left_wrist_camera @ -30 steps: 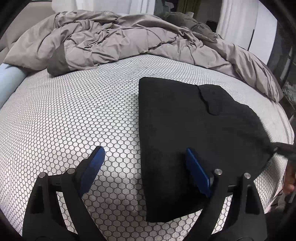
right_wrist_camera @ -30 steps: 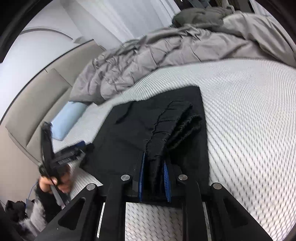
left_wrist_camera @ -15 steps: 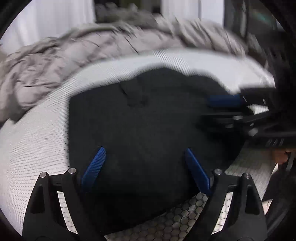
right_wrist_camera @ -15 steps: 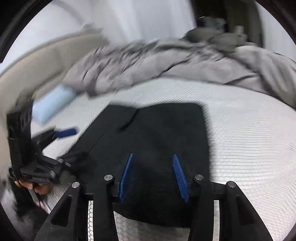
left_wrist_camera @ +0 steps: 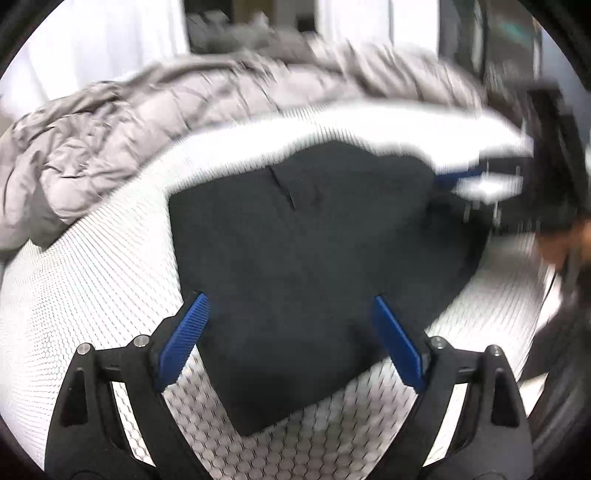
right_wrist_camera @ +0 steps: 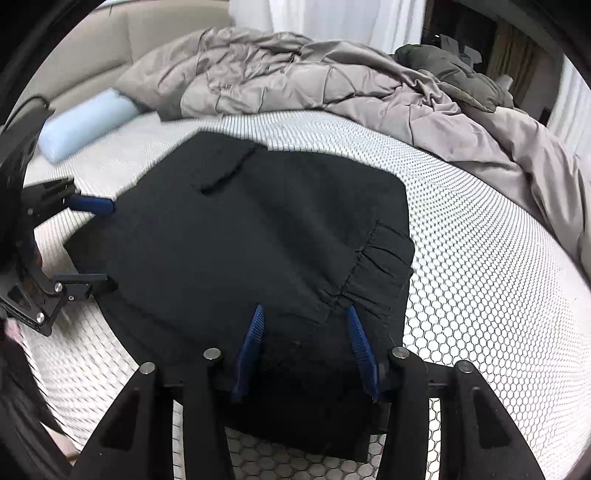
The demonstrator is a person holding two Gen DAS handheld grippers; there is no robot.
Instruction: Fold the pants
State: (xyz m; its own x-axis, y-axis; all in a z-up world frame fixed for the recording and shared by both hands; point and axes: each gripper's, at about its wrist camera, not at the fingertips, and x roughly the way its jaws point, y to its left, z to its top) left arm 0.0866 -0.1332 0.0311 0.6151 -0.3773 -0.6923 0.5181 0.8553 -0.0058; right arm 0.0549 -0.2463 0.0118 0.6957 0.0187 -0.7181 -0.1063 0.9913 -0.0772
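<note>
Honeycomb mattress [right_wrist_camera: 480, 295] bare around folded pants [right_wrist_camera: 258, 240]

Left gripper [left_wrist_camera: 288, 325] (right gripper [right_wrist_camera: 304, 332] too) agape

- A bedroom in a home.
- A bed [right_wrist_camera: 480, 258] with a white honeycomb-patterned cover fills both views.
- A rumpled grey quilted duvet [right_wrist_camera: 295, 85] lies along its far edge.
- A pale blue pillow [right_wrist_camera: 85, 122] sits near a padded beige headboard [right_wrist_camera: 92, 48].
- White curtains [right_wrist_camera: 332, 18] hang behind.
</note>
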